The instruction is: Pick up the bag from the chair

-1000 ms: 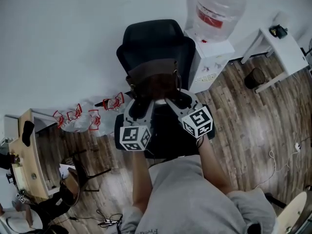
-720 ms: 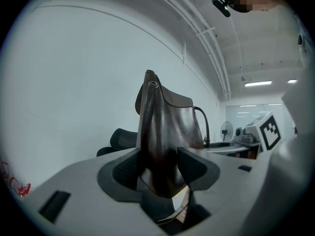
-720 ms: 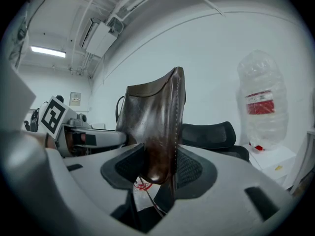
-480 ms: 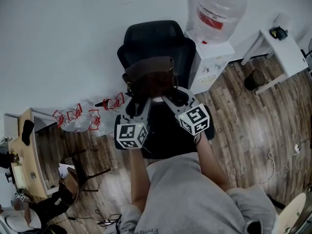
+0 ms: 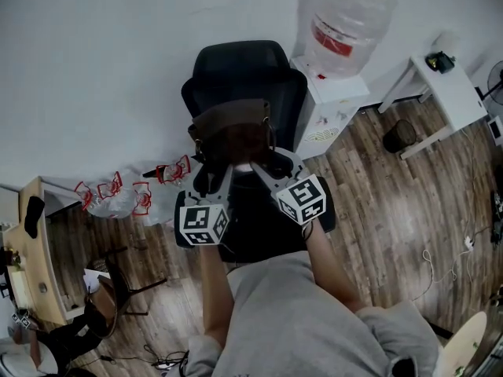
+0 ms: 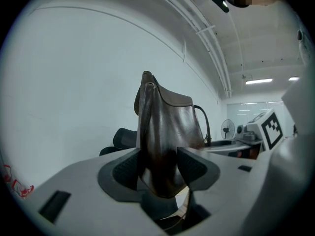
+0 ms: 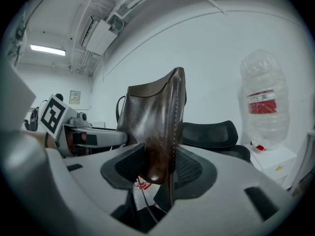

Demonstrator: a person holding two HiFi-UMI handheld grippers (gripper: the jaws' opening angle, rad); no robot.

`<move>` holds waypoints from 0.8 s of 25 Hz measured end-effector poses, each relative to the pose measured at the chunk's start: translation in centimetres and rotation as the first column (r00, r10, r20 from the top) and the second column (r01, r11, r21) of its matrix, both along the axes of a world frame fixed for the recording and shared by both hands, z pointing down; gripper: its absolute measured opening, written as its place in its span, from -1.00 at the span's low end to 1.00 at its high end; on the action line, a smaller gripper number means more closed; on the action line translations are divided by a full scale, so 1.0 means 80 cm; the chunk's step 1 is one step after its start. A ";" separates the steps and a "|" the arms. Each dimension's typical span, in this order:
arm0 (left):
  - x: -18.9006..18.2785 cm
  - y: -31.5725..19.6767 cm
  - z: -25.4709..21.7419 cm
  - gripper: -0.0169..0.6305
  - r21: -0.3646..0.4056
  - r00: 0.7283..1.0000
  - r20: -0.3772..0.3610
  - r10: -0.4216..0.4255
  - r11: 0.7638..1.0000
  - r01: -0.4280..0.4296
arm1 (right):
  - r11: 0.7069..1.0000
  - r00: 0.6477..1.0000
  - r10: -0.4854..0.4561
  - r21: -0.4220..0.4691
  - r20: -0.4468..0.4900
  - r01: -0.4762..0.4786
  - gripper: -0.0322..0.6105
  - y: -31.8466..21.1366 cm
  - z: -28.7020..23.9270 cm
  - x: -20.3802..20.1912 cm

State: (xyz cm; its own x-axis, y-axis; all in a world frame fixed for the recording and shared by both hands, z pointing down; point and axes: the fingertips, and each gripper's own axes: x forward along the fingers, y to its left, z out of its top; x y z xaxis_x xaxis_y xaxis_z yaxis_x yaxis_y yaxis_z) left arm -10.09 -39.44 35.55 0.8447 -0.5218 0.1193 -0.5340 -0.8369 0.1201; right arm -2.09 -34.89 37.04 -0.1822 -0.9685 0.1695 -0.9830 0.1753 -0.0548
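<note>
A dark brown leather bag (image 5: 233,128) is held upright in the air in front of the black office chair (image 5: 244,73). My left gripper (image 5: 206,181) is shut on the bag's lower left corner, whose leather (image 6: 162,146) fills the space between the jaws. My right gripper (image 5: 263,167) is shut on the bag's lower right corner, where the stitched edge (image 7: 165,132) passes between the pads. The chair's backrest (image 7: 216,132) shows behind the bag, and its seat (image 5: 255,226) lies below my grippers.
A white water dispenser (image 5: 326,104) with a large clear bottle (image 5: 346,22) stands right of the chair. A white table (image 5: 444,85) is at the far right. White bags with red print (image 5: 118,199) lie on the wooden floor at left, near a wooden desk (image 5: 27,265).
Both grippers have risen with the bag, which now hangs a little higher against the chair's backrest. The head camera has shifted slightly, moving the scene leftward.
</note>
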 end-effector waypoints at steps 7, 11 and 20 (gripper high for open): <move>0.004 0.004 0.000 -0.27 -0.006 1.000 -0.005 0.009 1.000 -0.009 | 1.000 0.999 0.010 -0.009 -0.030 -0.010 -0.31 0.005 -0.001 0.004; 0.007 0.007 0.003 -0.27 -0.003 1.000 0.003 0.021 1.000 -0.021 | 1.000 0.999 0.020 -0.013 -0.032 -0.020 -0.31 0.008 0.001 0.006; 0.014 0.009 -0.003 -0.27 0.016 0.999 0.012 0.040 0.999 -0.040 | 0.999 0.999 0.034 -0.016 -0.042 -0.035 -0.31 0.011 -0.003 0.011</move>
State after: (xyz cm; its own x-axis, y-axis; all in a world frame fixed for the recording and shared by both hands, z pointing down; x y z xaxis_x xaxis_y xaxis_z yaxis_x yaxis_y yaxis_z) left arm -9.00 -38.69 35.32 0.8636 -0.4894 0.1214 -0.5012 -0.8596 0.0999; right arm -1.19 -34.00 36.82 -0.1411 -0.9710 0.1929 -0.9899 0.1406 -0.0164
